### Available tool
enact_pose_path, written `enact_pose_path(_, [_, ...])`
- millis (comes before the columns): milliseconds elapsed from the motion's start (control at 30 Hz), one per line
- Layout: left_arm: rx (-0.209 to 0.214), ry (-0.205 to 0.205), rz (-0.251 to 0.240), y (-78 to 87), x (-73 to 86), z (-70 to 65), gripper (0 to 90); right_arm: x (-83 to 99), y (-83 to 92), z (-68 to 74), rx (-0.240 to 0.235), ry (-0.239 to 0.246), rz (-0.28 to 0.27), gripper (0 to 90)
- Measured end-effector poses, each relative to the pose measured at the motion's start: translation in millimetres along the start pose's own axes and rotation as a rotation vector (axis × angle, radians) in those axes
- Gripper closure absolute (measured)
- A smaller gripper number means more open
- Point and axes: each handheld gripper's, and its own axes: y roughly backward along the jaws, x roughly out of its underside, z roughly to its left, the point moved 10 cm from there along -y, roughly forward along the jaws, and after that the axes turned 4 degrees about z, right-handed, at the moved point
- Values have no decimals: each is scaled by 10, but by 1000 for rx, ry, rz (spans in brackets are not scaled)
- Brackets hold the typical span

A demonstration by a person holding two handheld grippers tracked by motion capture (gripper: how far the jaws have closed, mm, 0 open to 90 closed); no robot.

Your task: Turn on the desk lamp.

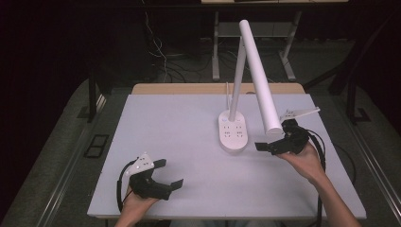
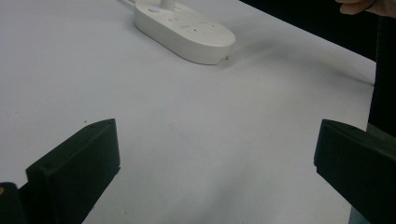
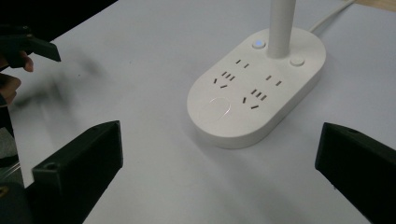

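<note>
The lamp stands right of the table centre, oval base long axis running front to back, head tube slanting toward the right front. My right tongs hover just beside the base, spread, holding nothing. My left tongs rest near the front edge, spread, empty.

Lamp base cut off at the left gripper view's top edge; socket markings perhaps too small there.
</note>
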Motion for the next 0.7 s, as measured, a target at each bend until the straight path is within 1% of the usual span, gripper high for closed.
enact_pose_path(167, [5,0,1,0,-1,-5,0,-69,-27,-28,7,-3,1,6])
enact_pose_path(200, [5,0,0,-2,-2,-6,0,-113,-29,-57,18,-5,-7,6])
enact_pose_path(233, [6,0,1,-2,-2,-6,0,-113,-29,-57,18,-5,-7,6])
enact_pose_path(267, [7,0,3,-4,-1,-7,0,-156,-39,-74,19,-10,-14,6])
enact_pose_path(333, [8,-2,4,-5,-1,-7,0,-189,-57,-95,28,-6,-9,6])
enact_pose_path(567, [9,-1,5,-8,-1,-9,0,-273,-112,-145,32,-14,-4,6])
enact_pose_path(700, [9,-3,4,-6,-2,-11,0,-334,-142,-224,37,-37,-10,6])
